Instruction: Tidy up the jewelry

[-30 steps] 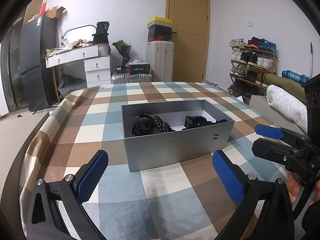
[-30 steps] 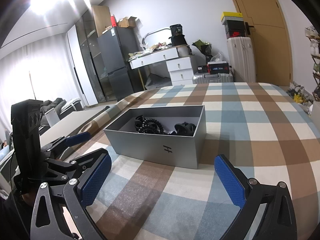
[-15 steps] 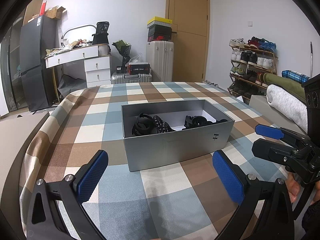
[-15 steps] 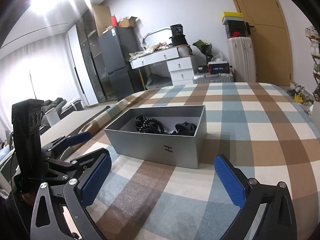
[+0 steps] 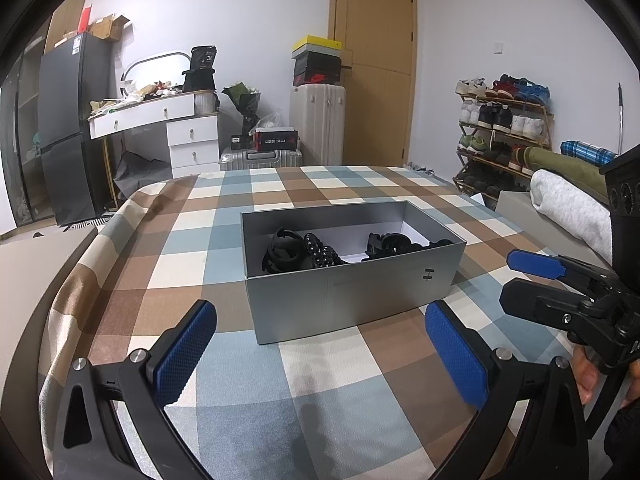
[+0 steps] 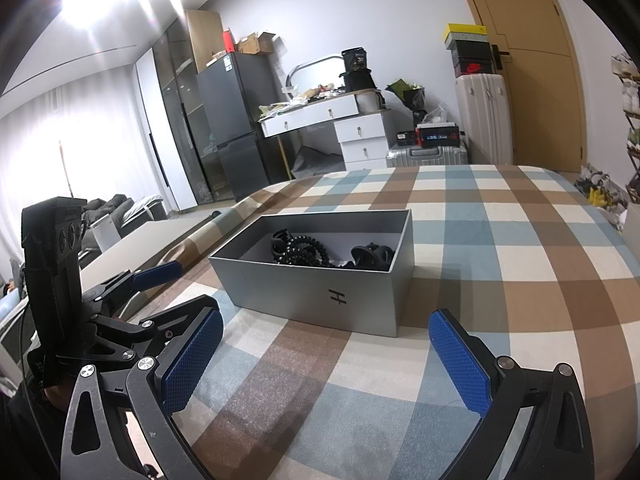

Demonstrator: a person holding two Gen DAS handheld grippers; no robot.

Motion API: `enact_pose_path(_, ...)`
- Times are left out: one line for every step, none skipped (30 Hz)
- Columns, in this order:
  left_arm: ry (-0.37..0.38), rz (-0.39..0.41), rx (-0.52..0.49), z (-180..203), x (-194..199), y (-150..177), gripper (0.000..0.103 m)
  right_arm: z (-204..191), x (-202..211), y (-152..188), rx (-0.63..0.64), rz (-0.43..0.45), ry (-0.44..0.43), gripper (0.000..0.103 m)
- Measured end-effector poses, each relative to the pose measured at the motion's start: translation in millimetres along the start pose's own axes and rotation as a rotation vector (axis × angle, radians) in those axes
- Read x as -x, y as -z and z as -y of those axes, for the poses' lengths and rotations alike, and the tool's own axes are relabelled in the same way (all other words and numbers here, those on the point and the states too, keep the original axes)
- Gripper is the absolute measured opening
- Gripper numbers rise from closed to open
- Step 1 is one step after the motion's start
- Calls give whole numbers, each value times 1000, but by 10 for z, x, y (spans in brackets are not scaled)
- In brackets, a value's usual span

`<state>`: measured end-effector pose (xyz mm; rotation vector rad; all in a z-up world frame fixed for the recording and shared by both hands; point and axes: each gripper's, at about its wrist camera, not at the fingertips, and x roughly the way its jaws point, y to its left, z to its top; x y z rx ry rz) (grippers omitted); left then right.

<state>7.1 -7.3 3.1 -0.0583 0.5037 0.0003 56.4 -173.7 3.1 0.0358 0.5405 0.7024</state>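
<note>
An open grey box [image 5: 352, 292] stands on the checked cloth [image 5: 352, 392]; it also shows in the right wrist view [image 6: 320, 292]. Inside lie black jewelry pieces: a bangle-like piece [image 5: 282, 250], a beaded bracelet [image 5: 324, 254] and another dark piece [image 5: 390, 244], also in the right wrist view [image 6: 304, 250]. My left gripper [image 5: 320, 354] is open and empty just in front of the box. My right gripper [image 6: 324, 364] is open and empty in front of the box's corner. Each gripper shows in the other's view, the right one [image 5: 536, 280] and the left one [image 6: 160, 292].
The checked cloth covers a table whose left edge [image 5: 80, 280] drops off. Behind stand a fridge [image 5: 72, 128], a white dresser [image 5: 172, 120], suitcases [image 5: 320, 124], a door and a shoe rack [image 5: 504, 132]. Folded fabric [image 5: 572, 204] lies at the right.
</note>
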Motion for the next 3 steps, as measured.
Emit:
enact_pose_path(1, 0, 0, 2, 2, -1, 102, 2, -7, 1, 0, 0, 0, 103)
enact_pose_path(0, 0, 1, 0, 2, -3, 102, 0, -1, 1, 0, 0, -1, 103)
enact_pose_path(1, 0, 2, 1, 2, -3, 102, 0, -2, 1, 1, 0, -1, 103)
